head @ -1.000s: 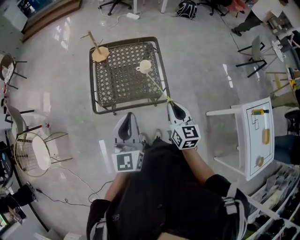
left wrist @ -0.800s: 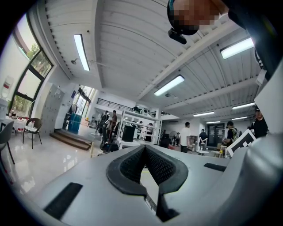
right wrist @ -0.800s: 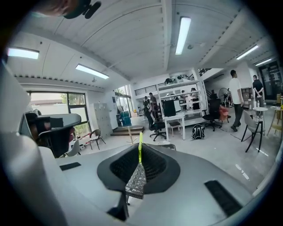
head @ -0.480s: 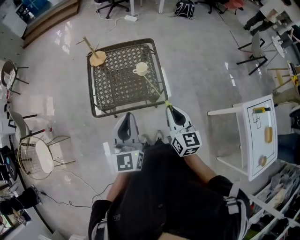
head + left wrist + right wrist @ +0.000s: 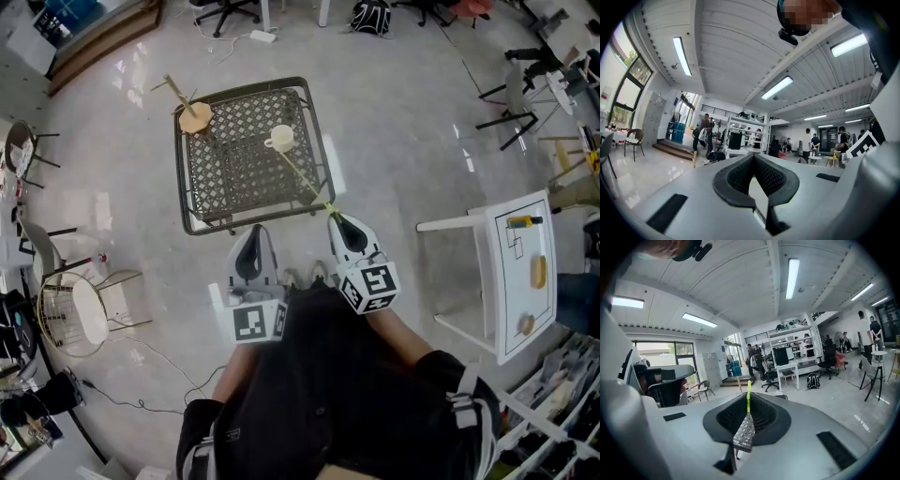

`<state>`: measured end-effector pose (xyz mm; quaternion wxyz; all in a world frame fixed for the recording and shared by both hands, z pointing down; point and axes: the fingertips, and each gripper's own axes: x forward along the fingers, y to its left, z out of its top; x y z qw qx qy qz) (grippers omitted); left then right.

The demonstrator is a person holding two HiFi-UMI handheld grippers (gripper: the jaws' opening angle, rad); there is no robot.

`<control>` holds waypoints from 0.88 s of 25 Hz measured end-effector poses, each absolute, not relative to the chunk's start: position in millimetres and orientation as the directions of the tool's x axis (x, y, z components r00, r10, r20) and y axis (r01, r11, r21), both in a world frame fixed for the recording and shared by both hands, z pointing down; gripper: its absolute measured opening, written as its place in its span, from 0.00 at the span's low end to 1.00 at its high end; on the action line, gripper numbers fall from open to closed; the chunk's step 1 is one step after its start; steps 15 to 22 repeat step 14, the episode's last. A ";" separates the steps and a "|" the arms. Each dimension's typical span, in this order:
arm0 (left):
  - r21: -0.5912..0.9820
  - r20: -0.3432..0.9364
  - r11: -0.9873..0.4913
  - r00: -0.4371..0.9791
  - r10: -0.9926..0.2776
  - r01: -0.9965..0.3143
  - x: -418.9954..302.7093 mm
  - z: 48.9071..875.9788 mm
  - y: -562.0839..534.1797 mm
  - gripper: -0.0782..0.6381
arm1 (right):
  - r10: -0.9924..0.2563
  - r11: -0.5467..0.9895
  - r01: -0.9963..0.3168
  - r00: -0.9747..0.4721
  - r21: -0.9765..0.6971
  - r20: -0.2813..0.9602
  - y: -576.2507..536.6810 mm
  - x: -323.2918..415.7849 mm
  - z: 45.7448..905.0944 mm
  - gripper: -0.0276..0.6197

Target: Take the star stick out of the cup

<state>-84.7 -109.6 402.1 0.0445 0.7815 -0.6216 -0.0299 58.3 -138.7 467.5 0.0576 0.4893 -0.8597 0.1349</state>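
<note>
The right gripper (image 5: 334,218) reaches forward, pinching the star stick (image 5: 302,176) that leans from the cup (image 5: 282,139). The left gripper (image 5: 253,234) sits beside it, jaws together.

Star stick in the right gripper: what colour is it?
The star stick is yellow-green, best in right gripper view.

- The left gripper (image 5: 253,234) and right gripper (image 5: 335,221): light grey shells with black ribbed lining.
- Each carries a white cube (image 5: 254,323) with black square markers.
- Black clothing (image 5: 319,394), grey-banded sleeves (image 5: 459,408).
</note>
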 end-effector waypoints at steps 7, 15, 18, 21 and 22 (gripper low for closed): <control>0.107 0.014 -0.225 0.228 -0.974 -0.969 -82.2 402.4 -110.4 0.13 | -0.826 0.481 -0.858 -0.512 -0.180 0.236 -139.6 61.0 468.9 0.08; 0.104 0.014 -0.226 0.229 -0.973 -0.969 -75.4 401.9 -109.8 0.13 | -0.826 0.481 -0.858 -0.513 -0.182 0.234 -139.4 66.8 469.0 0.08; 0.104 0.014 -0.226 0.229 -0.973 -0.969 -75.4 401.9 -109.8 0.13 | -0.826 0.481 -0.858 -0.513 -0.182 0.234 -139.4 66.8 469.0 0.08; 0.104 0.014 -0.226 0.229 -0.973 -0.969 -75.4 401.9 -109.8 0.13 | -0.826 0.481 -0.858 -0.513 -0.182 0.234 -139.4 66.8 469.0 0.08; 0.104 0.014 -0.226 0.229 -0.973 -0.969 -75.4 401.9 -109.8 0.13 | -0.826 0.481 -0.858 -0.513 -0.182 0.234 -139.4 66.8 469.0 0.08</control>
